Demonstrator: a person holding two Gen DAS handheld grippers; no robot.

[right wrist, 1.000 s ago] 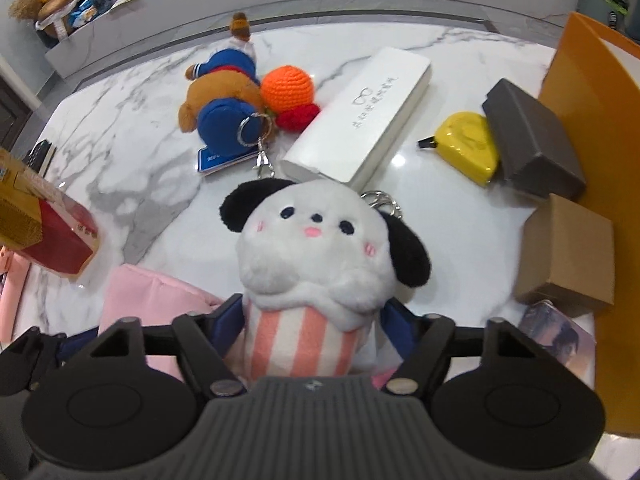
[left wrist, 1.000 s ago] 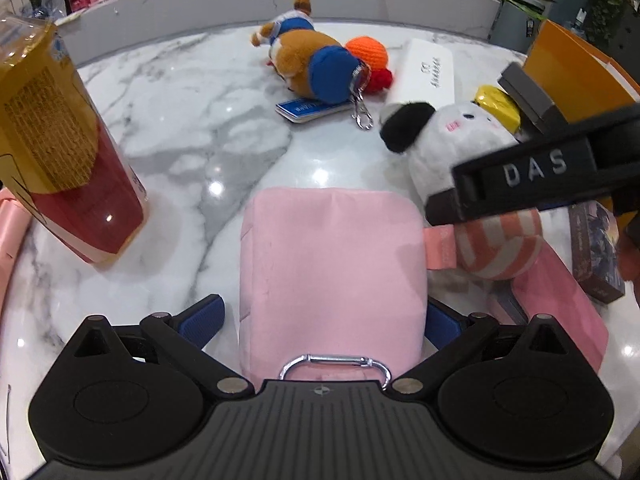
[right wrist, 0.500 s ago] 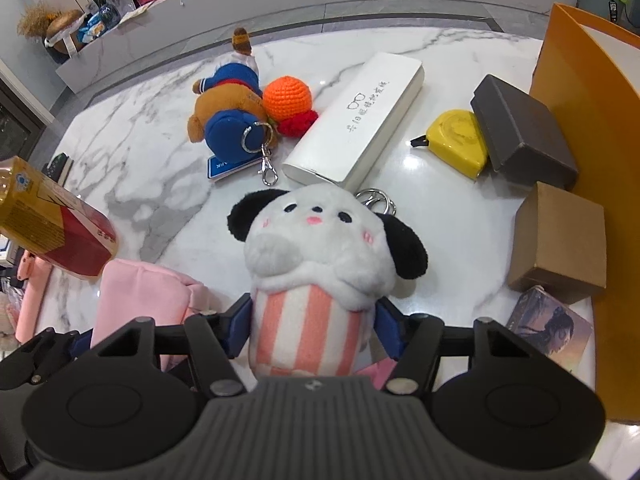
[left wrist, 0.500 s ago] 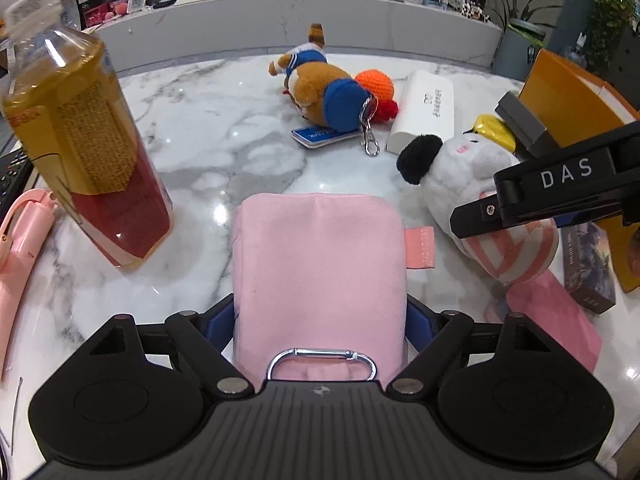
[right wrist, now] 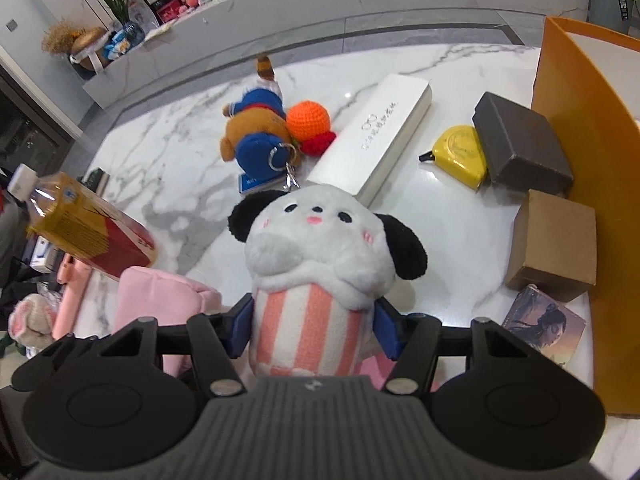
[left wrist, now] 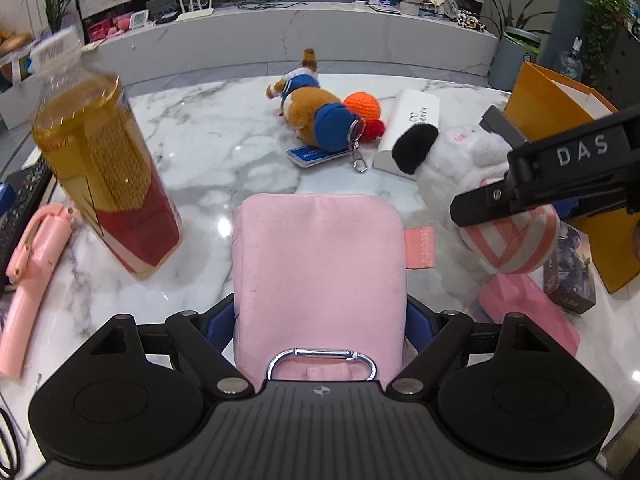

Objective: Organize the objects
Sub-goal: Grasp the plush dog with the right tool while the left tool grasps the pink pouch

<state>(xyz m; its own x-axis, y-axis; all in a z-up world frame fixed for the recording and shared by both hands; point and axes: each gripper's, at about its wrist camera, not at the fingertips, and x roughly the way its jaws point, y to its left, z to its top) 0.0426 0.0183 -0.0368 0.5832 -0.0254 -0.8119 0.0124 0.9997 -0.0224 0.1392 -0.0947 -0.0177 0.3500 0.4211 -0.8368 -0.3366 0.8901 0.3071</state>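
The left gripper now clamps the pink pouch between its blue pads; a second ago they stood clear of its sides. The right gripper, jaws closing, squeezes the striped plush dog and has lifted it higher above the marble table. Toward the table's left edge, the tea bottle stands upright.

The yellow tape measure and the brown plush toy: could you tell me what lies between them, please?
The long white box lies between the tape measure and the brown plush toy; the right wrist view shows it.
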